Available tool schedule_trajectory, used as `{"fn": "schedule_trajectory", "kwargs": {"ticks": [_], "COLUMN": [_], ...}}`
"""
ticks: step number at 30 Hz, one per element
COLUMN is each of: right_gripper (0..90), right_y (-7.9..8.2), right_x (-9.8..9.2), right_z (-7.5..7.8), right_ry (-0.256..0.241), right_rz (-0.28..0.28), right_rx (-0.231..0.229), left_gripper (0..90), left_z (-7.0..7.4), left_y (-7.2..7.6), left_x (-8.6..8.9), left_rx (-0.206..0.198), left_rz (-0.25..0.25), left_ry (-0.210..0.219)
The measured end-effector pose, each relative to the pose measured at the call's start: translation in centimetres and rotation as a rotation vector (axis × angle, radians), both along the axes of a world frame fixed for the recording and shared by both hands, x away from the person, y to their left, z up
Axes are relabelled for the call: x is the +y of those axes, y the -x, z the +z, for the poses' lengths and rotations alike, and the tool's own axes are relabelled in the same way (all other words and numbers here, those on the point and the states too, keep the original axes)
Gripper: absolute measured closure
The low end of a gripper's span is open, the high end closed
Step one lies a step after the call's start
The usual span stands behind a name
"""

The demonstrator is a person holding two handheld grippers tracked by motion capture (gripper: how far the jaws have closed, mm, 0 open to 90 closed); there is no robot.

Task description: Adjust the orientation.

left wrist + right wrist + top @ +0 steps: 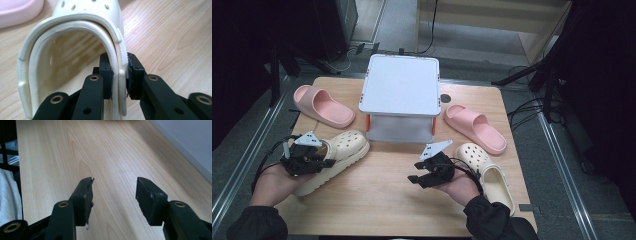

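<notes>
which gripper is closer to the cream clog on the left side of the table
Left. The left gripper is clamped on that cream clog's side wall; the right gripper hovers open over bare table, well apart.

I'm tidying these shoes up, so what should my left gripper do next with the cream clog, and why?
Probably lift the cream clog a little off the wooden table. The left gripper is already shut on its heel rim, one jaw inside and one outside, while the right gripper is open over bare wood.
</notes>
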State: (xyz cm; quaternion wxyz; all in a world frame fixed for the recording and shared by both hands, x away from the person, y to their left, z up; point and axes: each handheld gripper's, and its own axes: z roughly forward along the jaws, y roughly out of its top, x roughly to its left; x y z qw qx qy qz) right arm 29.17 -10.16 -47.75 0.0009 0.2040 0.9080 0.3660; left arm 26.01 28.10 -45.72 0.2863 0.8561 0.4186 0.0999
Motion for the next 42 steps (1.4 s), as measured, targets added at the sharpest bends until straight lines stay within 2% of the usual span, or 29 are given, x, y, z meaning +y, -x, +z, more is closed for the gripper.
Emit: {"fn": "schedule_trajectory", "kwargs": {"ticks": [8,12,15,19,21,24,30,32,35,42], "right_gripper": [48.2,48.3,48.4,48.4,48.4,48.4,48.4,48.6,48.7,48.7], "right_y": [-0.1,-0.1,-0.1,-0.1,0.0,0.0,0.0,0.0,0.1,0.2], "right_x": [-0.1,-0.4,-0.6,-0.8,-0.9,-1.1,-1.5,-1.5,-1.4,-0.8], "right_z": [0.0,0.1,0.1,0.0,0.0,0.0,0.1,0.1,0.0,-0.2], "right_ry": [-0.001,-0.006,-0.009,-0.009,-0.008,-0.012,-0.022,-0.024,-0.027,-0.024], "right_rz": [-0.013,-0.027,-0.035,-0.047,-0.052,-0.060,-0.087,-0.094,-0.100,-0.087], "right_rx": [-0.005,-0.005,-0.007,-0.012,-0.013,-0.016,-0.021,-0.020,-0.027,-0.029], "left_gripper": [77.3,77.3,77.2,77.2,77.2,77.2,77.0,76.9,76.8,76.2], "left_z": [1.1,1.2,1.2,1.2,1.1,0.8,0.1,-0.1,-0.4,-1.8], "left_y": [0.7,0.8,0.9,0.9,0.9,0.7,0.7,0.8,0.8,1.1], "left_x": [-2.6,-4.6,-6.3,-8.0,-9.1,-10.4,-11.9,-12.3,-12.7,-13.5], "left_rx": [-0.010,-0.007,-0.009,-0.023,-0.028,-0.022,0.006,-0.003,0.013,0.032], "left_rz": [-0.076,-0.102,-0.133,-0.139,-0.148,-0.162,-0.191,-0.204,-0.206,-0.219], "left_ry": [0.024,0.038,0.026,0.043,0.035,0.052,0.043,0.027,0.049,-0.006]}}
